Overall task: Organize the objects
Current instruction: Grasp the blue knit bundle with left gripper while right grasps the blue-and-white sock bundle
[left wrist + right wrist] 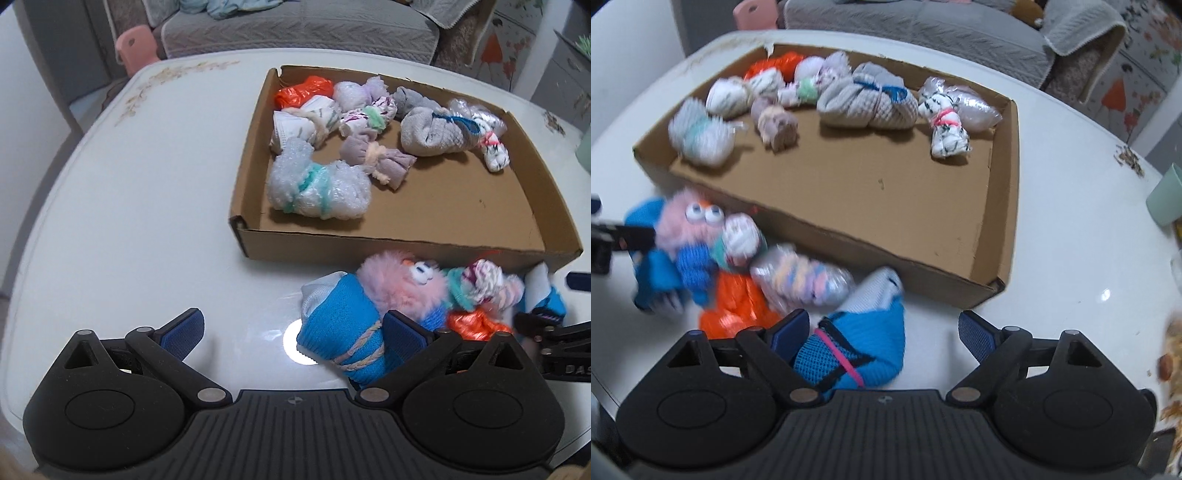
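Observation:
My left gripper [293, 332] is open low over the white table [147, 184]. A blue sock bundle tied with yarn [343, 332] lies between its fingers, against the right one. My right gripper [882, 330] is also open, with a blue sock bundle with a pink band [864, 347] lying between its fingers near the left one. A shallow cardboard box [369, 247] [886, 251] holds several tied bundles. In front of it lies a pile: a pink fluffy toy [399, 284] [690, 221], an orange bag bundle [476, 325] [735, 306] and a bubble-wrap bundle [801, 280].
A pale green cup [1167, 199] stands at the table's right edge, with brown snack bits [1171, 350] nearer me. Beyond the table are a grey sofa [295, 29] and a pink chair [135, 46]. The box's near half shows bare cardboard.

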Motion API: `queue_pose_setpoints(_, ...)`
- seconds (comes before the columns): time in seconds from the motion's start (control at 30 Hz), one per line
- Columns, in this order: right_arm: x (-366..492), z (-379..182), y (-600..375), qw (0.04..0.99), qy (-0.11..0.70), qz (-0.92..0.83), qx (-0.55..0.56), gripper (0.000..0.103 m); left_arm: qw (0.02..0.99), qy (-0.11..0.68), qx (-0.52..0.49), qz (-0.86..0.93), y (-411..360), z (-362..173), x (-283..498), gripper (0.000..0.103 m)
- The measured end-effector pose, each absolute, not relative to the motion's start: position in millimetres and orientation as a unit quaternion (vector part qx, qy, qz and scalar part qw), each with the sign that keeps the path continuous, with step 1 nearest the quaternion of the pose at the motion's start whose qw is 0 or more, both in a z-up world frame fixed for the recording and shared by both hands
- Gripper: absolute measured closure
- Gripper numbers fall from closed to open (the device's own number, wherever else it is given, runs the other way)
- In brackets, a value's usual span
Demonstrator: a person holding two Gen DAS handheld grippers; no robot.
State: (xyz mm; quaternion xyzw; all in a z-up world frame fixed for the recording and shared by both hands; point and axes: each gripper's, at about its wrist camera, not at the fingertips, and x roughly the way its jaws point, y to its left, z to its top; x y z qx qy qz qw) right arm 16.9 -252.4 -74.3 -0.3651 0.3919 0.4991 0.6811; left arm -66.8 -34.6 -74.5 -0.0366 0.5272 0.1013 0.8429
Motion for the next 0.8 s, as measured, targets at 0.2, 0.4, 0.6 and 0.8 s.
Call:
queue_pose_setpoints(0.2, 31.7, -74.0, -269.6, 0.682, 0.383, 0.495, -0.379, 0.015, 0.839, 0.529, -0.033, 0.121, -20.8, -70.6, -70.7, 0.001)
queue_pose_setpoints(0.4, 43.5, -73.4, -274.1, 0.689, 0.398, 0.486, -0.362, 0.017, 0.834, 0.536, -0.086, 0.098, -30.0, -79.9, -65.6, 0.001)
queue_pose_setpoints(0.6, 47.4, -74.8, -273.4, 0.674, 0.419, 0.496, -0.352, 0.051, 0.832, 0.542, -0.065, 0.098, -40.3, -93.5, -60.8, 0.004)
queue_pose_setpoints(0.8, 47.4, -73.4, -276.2, 0.668, 0.422, 0.501, -0.353, 0.053, 0.832, 0.542, -0.06, 0.097, -35.0, -99.8, -64.7, 0.039)
